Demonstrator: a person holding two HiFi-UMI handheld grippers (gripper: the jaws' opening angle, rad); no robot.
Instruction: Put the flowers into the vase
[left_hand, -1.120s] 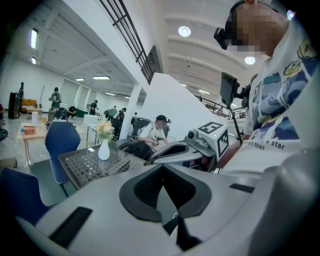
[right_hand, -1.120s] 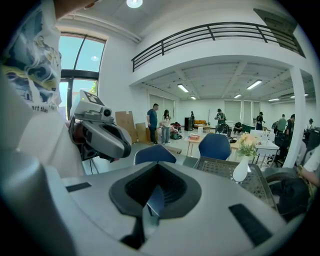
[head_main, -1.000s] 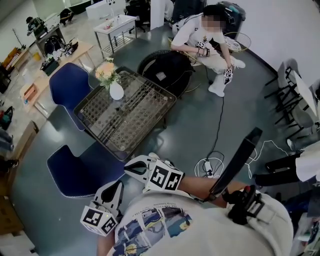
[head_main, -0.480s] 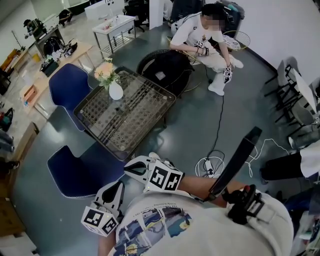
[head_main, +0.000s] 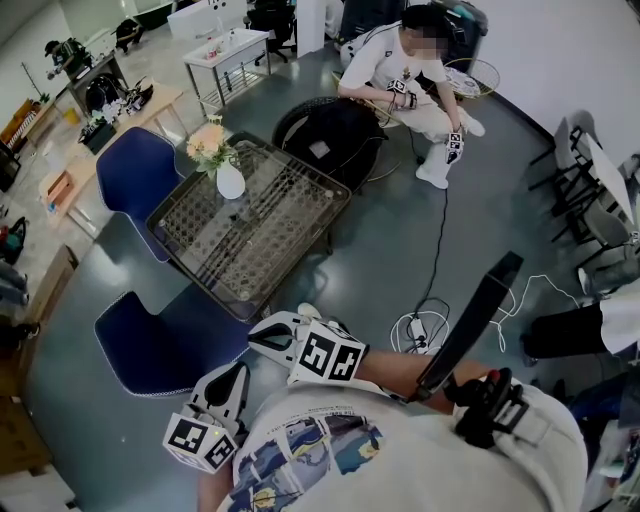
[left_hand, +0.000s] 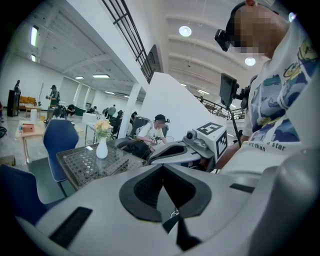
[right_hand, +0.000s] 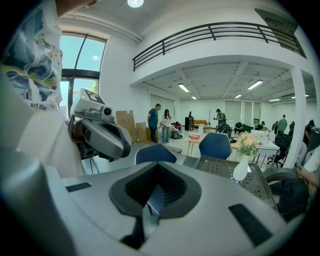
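The white vase (head_main: 230, 181) stands at the far corner of the glass-topped table (head_main: 270, 235), with peach and pale flowers (head_main: 209, 144) in it. Both grippers are held close to my body, well short of the table. My left gripper (head_main: 226, 374) is low at the left and my right gripper (head_main: 268, 334) just above it; both are shut with nothing in them. In the left gripper view the vase (left_hand: 101, 148) and flowers (left_hand: 102, 127) show far off beyond the closed left gripper (left_hand: 162, 186). In the right gripper view the vase (right_hand: 240, 169) sits far right of the closed right gripper (right_hand: 157, 188).
Two blue chairs (head_main: 136, 170) (head_main: 160, 340) flank the table's left and near sides. A person (head_main: 405, 75) sits on the floor beyond a black round bag (head_main: 335, 135). Cables (head_main: 415, 330) lie on the floor to the right. White tables (head_main: 230, 55) stand at the back.
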